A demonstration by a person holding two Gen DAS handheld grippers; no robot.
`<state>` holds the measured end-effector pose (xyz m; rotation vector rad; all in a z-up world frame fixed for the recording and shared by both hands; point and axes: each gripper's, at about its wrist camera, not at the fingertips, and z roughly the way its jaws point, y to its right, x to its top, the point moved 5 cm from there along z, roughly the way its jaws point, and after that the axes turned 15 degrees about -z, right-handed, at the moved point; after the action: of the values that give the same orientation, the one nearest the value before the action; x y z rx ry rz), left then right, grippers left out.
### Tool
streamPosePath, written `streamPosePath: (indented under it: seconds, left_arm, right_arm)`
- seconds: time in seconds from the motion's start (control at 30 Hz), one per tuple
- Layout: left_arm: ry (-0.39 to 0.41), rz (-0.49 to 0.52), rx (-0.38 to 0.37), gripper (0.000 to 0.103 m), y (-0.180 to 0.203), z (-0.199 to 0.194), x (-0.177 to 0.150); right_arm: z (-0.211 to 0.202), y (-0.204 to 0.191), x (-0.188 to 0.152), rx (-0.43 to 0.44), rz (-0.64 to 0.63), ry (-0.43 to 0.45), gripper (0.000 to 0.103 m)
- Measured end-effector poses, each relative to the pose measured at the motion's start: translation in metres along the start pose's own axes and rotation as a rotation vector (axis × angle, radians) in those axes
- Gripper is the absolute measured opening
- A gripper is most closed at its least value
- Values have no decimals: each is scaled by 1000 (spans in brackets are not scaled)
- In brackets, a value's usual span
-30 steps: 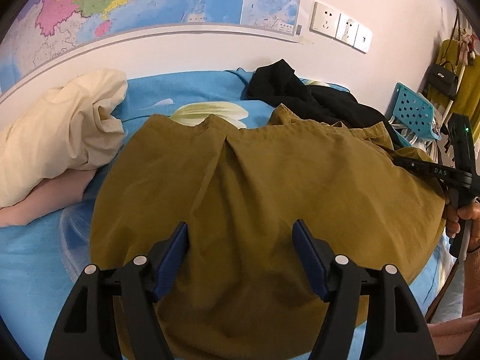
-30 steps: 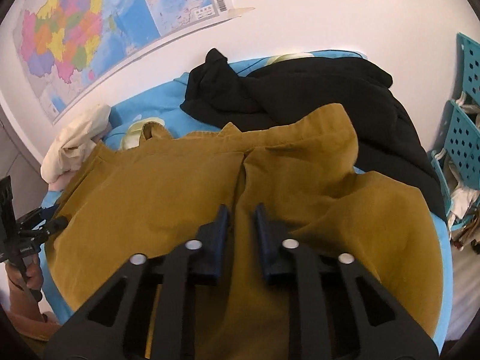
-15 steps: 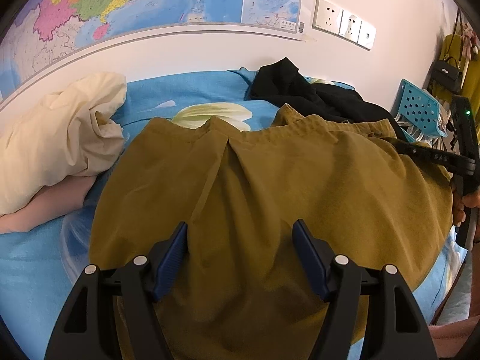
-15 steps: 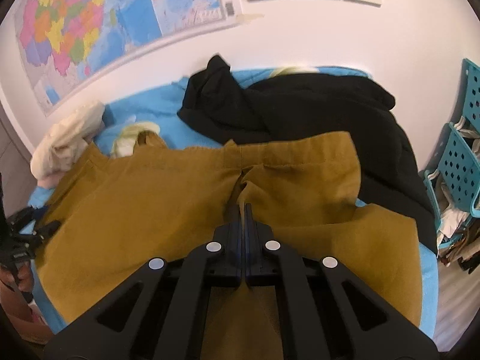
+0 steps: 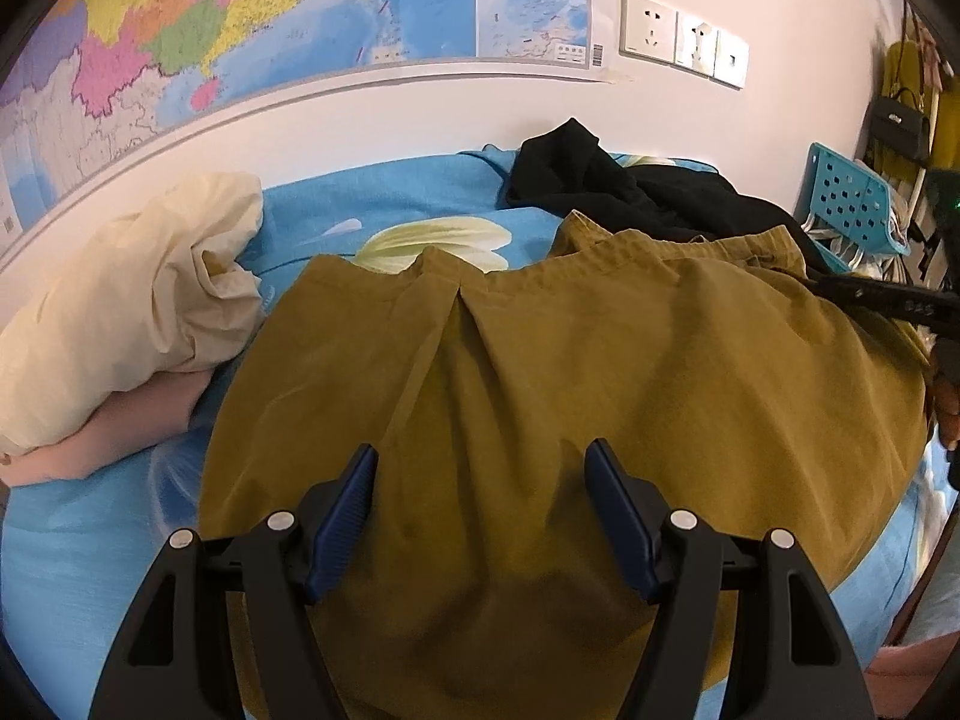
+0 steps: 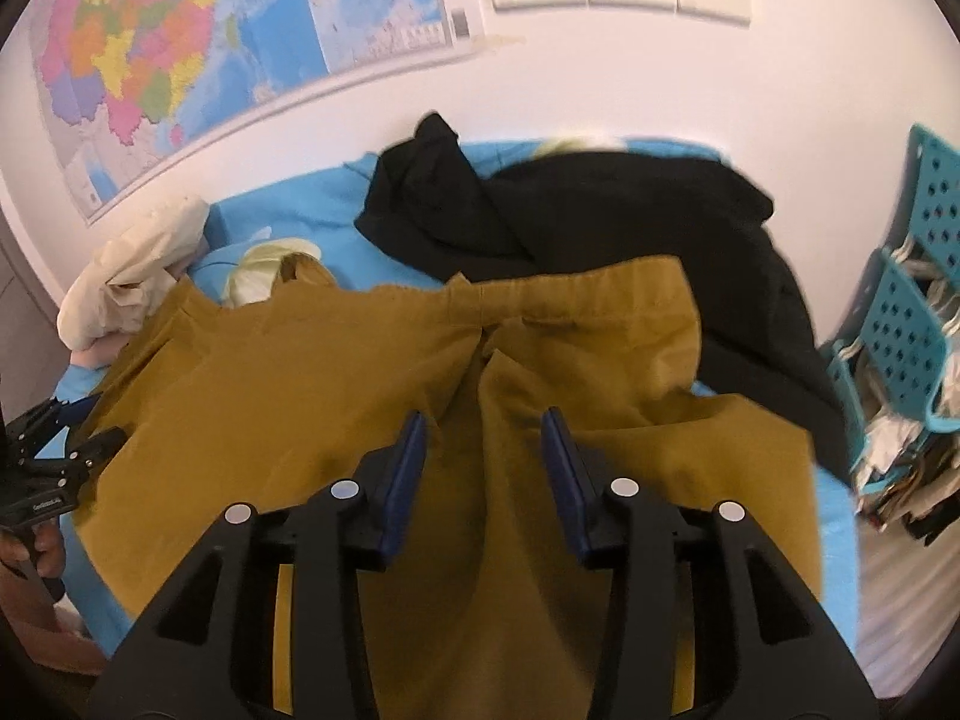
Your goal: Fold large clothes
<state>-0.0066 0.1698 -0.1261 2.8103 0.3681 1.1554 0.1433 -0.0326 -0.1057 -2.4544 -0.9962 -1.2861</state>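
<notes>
A large mustard-brown garment (image 5: 600, 360) lies spread across the blue bed sheet (image 5: 360, 204), its waistband towards the wall. My left gripper (image 5: 480, 450) hovers open over the garment's near part, with nothing between its pads. In the right wrist view the same garment (image 6: 300, 390) fills the middle. My right gripper (image 6: 483, 420) sits just above a centre crease with its jaws opening. Cloth lies under the gap, but the pads do not press on it.
A black garment (image 6: 600, 222) is heaped behind the brown one, against the wall. A crumpled cream cloth (image 5: 120, 312) lies at the left. A turquoise perforated rack (image 6: 900, 324) with clutter stands off the bed's right side. A map and sockets hang on the wall.
The right gripper closed on a fold at the garment's centre, then spread its jaws and let it go. The far right part of the garment now lies flatter. The left gripper stayed open and still.
</notes>
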Motion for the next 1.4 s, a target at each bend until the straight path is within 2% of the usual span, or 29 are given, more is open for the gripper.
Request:
streamPosePath:
  seconds: [0.07, 0.23, 0.4, 0.97, 1.13, 1.27, 1.4]
  left_arm:
    - [4, 7, 6, 68, 1, 0, 0]
    - [9, 15, 11, 68, 3, 1, 0]
    - [13, 22, 13, 68, 4, 2, 0]
    - [15, 28, 17, 69, 7, 6, -2]
    - [11, 26, 18, 70, 6, 6, -2]
    - [19, 38, 33, 72, 6, 4, -2]
    - [25, 48, 42, 72, 7, 4, -2]
  right_arm:
    - [-10, -2, 1, -15, -4, 25, 44]
    - [-20, -14, 1, 50, -13, 59, 44]
    - [9, -27, -11, 70, -39, -17, 42]
    - [53, -19, -6, 84, 1, -66, 41]
    - [44, -19, -4, 76, 9, -69, 41]
    - [15, -22, 4, 63, -2, 4, 43]
    - [-2, -33, 3, 79, -26, 22, 45]
